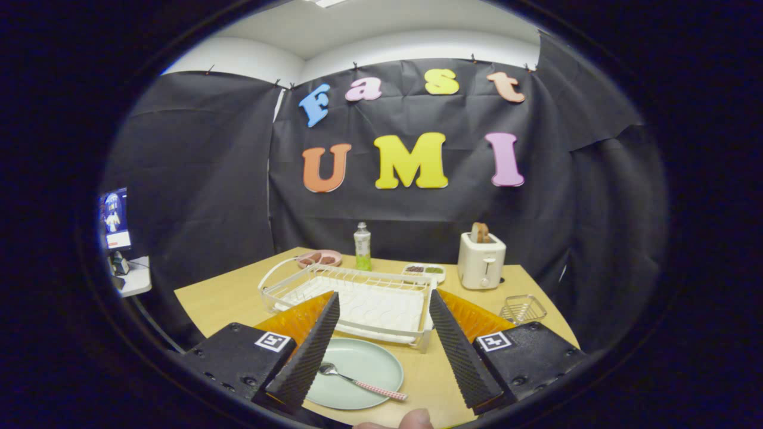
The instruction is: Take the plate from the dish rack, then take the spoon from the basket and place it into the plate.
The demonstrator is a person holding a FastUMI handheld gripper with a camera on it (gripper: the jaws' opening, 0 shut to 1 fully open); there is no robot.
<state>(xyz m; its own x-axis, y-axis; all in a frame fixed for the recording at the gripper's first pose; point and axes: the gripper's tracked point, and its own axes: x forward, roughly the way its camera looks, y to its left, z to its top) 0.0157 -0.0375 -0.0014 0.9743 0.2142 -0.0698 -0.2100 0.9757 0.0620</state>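
One slim metal spoon with a red-checked handle point(362, 381) lies in the round pale-green plate point(363, 366) before the white wire dish rack point(351, 298), light, slippery, best pinched mid-handle, while the gripper point(381, 351) gapes wide, empty.

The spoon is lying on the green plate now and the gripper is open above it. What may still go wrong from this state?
1. The open gripper hangs close over the pale green round plate; pulling back low might clip its rim.
2. The metal spoon with the checked red handle has its handle end near the rim, so a nudge might tip it onto the wooden table.
3. The white wire dish rack stands just beyond the plate; a forward move may hit it.
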